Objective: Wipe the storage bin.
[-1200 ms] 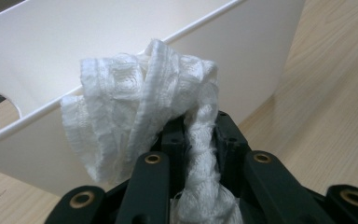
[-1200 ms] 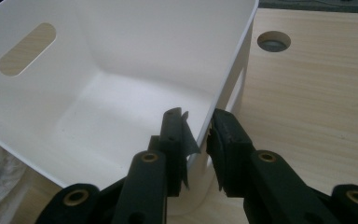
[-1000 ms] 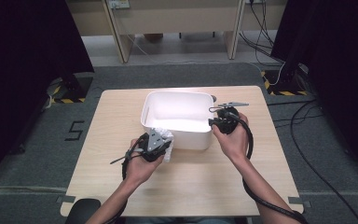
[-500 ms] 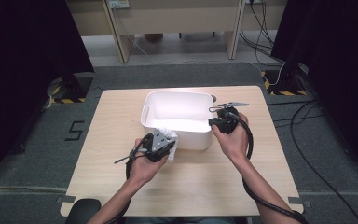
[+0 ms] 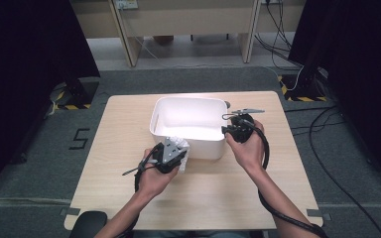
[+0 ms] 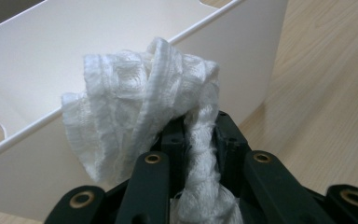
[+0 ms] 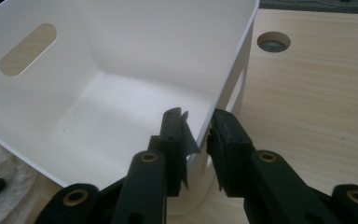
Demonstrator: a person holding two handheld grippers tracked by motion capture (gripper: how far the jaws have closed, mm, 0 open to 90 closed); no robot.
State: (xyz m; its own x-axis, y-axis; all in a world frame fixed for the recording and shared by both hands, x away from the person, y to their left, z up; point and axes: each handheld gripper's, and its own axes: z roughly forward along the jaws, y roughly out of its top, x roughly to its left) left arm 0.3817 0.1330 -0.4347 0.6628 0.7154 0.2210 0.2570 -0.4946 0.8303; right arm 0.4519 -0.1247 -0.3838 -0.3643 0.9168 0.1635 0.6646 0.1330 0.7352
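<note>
L gripper [image 6: 200, 135] jaws clamped on a white mesh cloth [image 6: 140, 121], which bunches up above and to the left of the tips. Just beyond the jaws: white bin [image 6: 242, 56] wall and rim; wood table [image 6: 331, 107] to the right.

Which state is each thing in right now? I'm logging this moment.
White mesh cloth: bunched, clamped in the left gripper, outside the bin's near wall.
White plastic bin: upright on the table, nothing visible inside.
Right gripper: jaws astride the bin's side wall at its rim.
</note>
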